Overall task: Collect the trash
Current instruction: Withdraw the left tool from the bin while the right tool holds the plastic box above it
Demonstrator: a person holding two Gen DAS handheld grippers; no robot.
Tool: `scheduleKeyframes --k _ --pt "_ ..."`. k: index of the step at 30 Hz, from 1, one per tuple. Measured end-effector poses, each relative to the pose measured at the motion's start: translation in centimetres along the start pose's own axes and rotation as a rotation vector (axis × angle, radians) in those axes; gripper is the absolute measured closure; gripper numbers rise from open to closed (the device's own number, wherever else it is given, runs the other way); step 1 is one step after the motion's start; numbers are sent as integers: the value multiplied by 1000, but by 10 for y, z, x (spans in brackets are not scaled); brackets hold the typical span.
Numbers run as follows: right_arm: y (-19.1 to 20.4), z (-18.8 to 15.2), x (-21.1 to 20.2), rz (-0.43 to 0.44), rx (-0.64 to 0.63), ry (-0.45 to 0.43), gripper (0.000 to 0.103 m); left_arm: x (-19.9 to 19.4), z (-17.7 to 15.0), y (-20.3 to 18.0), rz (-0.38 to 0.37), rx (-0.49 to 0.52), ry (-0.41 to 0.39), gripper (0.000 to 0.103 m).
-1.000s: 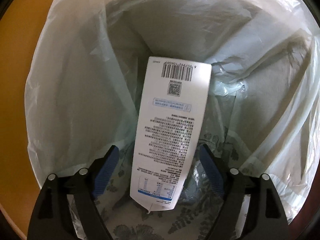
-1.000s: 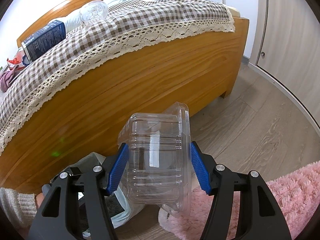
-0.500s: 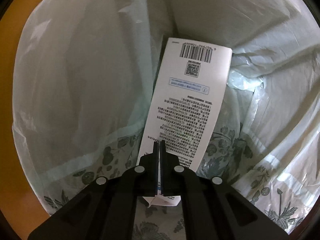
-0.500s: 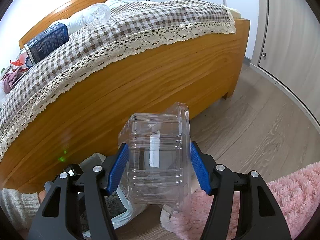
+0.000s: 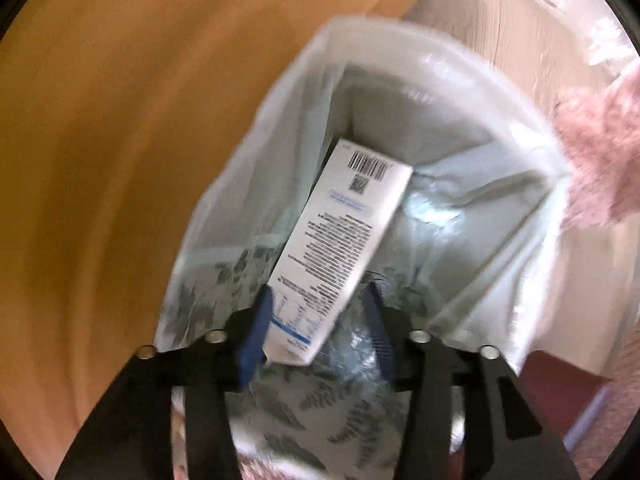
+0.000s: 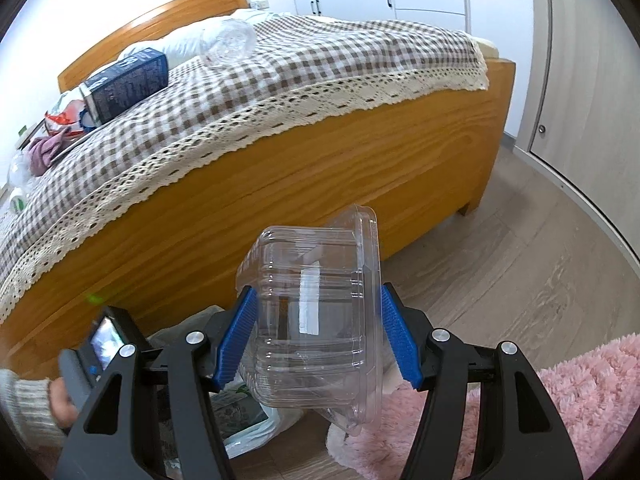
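Bedroom floor beside wooden bed (image 6: 280,184): left claw (image 5: 320,328) opening, carton (image 5: 340,240) loose inside trash bag (image 5: 248,184) at 12 o'clock; right claw (image 6: 316,332) grips clear plastic box (image 6: 316,312), probably next into bag.

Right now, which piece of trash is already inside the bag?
The white carton with the barcode lies in the trash bag. The clear plastic clamshell box sits in the right gripper; the dark blue carton lies on the bed.

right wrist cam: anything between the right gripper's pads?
Yes. In the right wrist view the clear plastic clamshell container sits between the right gripper pads, both blue pads pressing its sides. Nothing else is in the gap.
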State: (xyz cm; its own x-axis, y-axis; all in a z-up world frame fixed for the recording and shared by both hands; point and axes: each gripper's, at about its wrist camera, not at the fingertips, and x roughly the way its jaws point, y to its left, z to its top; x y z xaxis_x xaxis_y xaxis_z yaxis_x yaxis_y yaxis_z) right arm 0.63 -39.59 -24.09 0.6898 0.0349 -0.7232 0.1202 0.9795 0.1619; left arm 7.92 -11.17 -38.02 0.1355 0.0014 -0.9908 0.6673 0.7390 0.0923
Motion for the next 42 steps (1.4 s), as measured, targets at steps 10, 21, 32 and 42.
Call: scheduleKeyframes --k 10,21,32,42 --pt "10 -4 -14 35 -41 -29 42 -76 -31 0 -18 -221 -148 19" --pt "39 -19 -29 69 -203 -82 42 -120 -84 5 -92 -523 -389 7" --pt "84 -37 -33 93 -392 -112 42 -106 -103 21 -55 -628 -383 7" --pt "128 -52 -14 151 -633 -52 42 -99 -117 34 -45 -689 -334 7"
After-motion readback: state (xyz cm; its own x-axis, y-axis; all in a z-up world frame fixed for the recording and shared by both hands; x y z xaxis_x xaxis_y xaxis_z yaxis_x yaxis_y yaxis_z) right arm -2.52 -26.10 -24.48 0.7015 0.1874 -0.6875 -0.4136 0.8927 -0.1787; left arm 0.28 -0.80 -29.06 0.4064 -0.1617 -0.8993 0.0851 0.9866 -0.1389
